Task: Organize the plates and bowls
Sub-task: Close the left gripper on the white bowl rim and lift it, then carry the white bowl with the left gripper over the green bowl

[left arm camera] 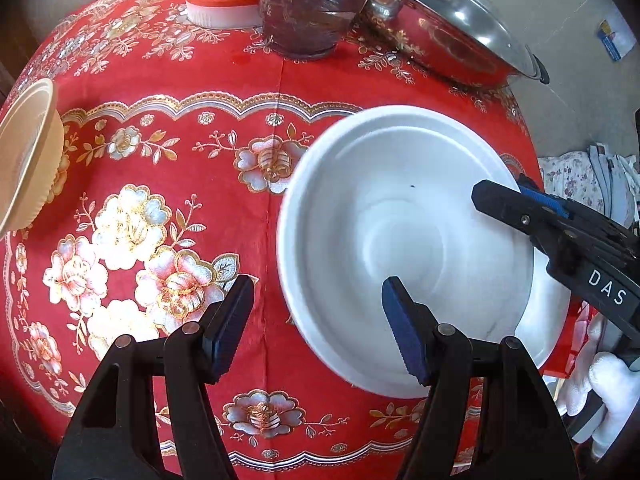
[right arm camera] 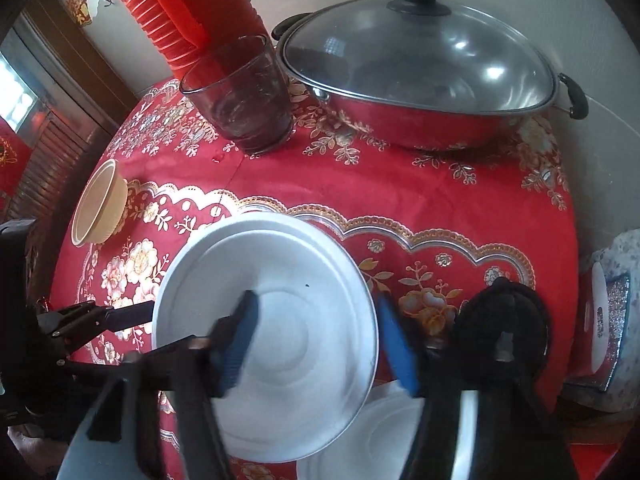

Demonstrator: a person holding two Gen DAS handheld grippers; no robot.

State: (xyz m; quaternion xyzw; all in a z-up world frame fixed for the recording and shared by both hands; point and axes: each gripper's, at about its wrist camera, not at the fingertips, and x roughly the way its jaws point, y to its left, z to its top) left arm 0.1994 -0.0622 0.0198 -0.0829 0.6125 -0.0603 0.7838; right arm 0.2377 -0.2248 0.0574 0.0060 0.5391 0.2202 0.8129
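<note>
Worktop (left arm camera: 168, 92) in red cloth, white plate (right arm camera: 280, 280) lying near-centre over a second plate (right arm camera: 360, 440). Right gripper (right arm camera: 316, 344) straddles its right rim, jaws narrowing, grip unclear; left gripper (left arm camera: 316, 332) hovers half-wide, empty. Lift level; tan bowl (right arm camera: 100, 204) waits far left.

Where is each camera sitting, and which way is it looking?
Left wrist: on the left claw, looking steeply down at the white plate and red tablecloth; its own open fingers show, plus the right claw.
Right wrist: on the right claw, looking down over the plate's rim; its fingers straddle that rim.
Both see the plate, beige bowl, glass and lidded pan.
</note>
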